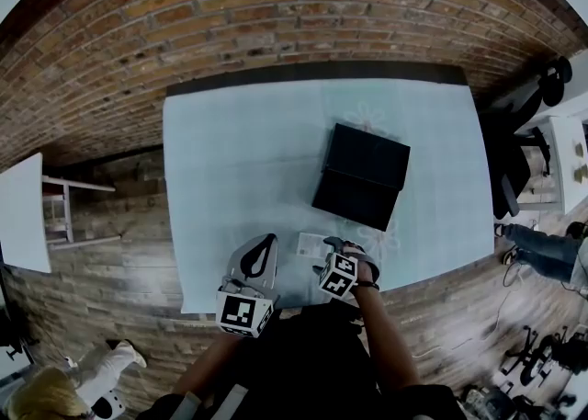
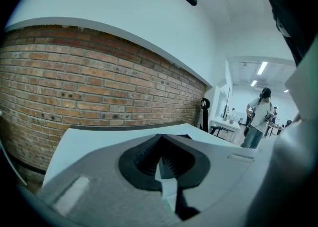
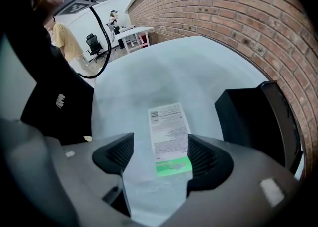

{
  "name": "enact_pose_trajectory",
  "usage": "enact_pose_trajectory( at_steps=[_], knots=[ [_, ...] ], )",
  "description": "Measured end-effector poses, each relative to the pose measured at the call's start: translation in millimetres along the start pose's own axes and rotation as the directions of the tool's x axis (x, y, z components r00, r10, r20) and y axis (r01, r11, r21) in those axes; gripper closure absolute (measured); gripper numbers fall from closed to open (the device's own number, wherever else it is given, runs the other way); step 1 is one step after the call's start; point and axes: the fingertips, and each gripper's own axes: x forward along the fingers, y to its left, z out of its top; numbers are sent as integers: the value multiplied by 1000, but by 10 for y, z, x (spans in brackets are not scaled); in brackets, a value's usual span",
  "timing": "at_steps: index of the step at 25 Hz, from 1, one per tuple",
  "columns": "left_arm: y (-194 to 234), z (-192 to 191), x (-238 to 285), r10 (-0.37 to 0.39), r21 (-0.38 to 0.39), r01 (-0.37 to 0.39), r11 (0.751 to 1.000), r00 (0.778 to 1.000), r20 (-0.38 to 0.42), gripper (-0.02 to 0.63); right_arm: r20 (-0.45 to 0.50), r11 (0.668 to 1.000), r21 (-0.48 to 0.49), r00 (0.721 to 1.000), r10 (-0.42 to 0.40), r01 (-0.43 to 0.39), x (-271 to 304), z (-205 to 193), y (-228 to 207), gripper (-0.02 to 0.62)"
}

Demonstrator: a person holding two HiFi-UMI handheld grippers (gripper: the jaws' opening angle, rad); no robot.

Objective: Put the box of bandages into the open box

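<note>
The box of bandages lies flat on the pale bench, its near end between the wide-apart jaws of the right claw, not gripped. The left claw is closed and empty. The thin carton looks light and crushable, best pinched gently across its long edges. The open box stands near.

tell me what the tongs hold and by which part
Nothing is held. The right tongs stand open over the green end of the flat white bandage box; the left tongs are shut, empty.
</note>
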Motion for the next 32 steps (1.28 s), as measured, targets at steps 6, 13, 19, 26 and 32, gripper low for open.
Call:
enact_pose_trajectory(
  at_steps=[6,13,19,26,32],
  knots=[
    [7,-59,-4,2,-3,-2,1000,1000,-5,607,-23,1000,-3,1000,3,-3,63,-44,-57,244],
    [11,-75,-17,3,-4,-4,1000,1000,-7,607,-49,1000,-15,999,15,-16,195,-73,-86,229],
    [32,-86,-46,17,-8,-17,1000,1000,-13,607,-81,998,-58,997,-7,2,245,-119,-149,229],
    [29,-99,-100,27,-8,-27,1000,1000,-10,607,-113,996,-88,993,-18,8,323,-178,-141,229],
    [2,-104,-146,33,-5,-33,999,999,-7,607,-118,994,-102,992,-46,34,376,-185,-183,232]
  ],
)
